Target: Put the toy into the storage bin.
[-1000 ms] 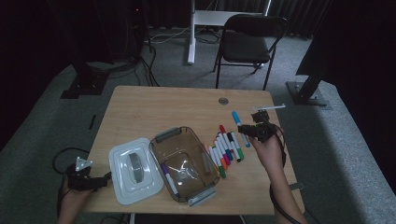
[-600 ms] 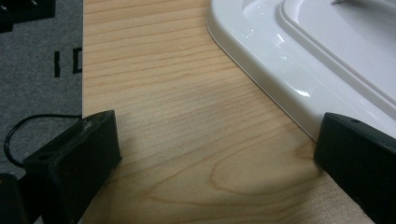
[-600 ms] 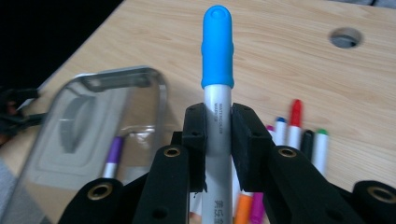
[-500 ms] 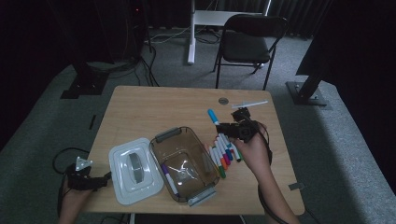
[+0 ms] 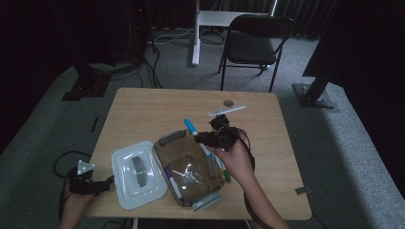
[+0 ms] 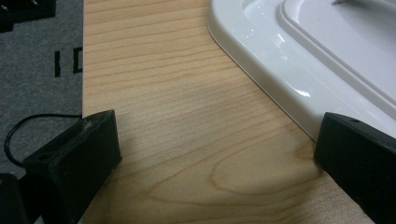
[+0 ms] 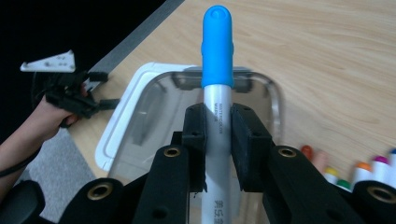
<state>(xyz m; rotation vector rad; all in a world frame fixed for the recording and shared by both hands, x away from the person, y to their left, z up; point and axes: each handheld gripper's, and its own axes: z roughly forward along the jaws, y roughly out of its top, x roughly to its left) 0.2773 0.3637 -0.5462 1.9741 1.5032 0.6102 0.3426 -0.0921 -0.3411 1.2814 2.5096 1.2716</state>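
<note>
In the high view the right tool sits just right of the frame's centre, above the upper right rim of the clear container. Its pads are clamped on a blue-capped marker, whose cap points toward the upper left of the frame. The right gripper view shows this close up: the marker runs up the middle of the frame, its grey barrel pinched between the two black pads and its blue cap over the far rim of the container. The tips of other markers line the lower right of that frame on the tabletop.

The container lies below the centre of the high view with a purple marker inside along its left wall. A white lid lies just beside it on the left, on the wooden tabletop. More markers lie along the container's right side, partly hidden by the right hand.

The left tool rests at the lower left of the high view, by the tabletop's edge and just left of the lid. In the left gripper view its jaws stand wide apart with only bare wood between them; the lid's corner fills the upper right of that frame, close to the right-hand jaw. Whether they touch I cannot tell
</note>
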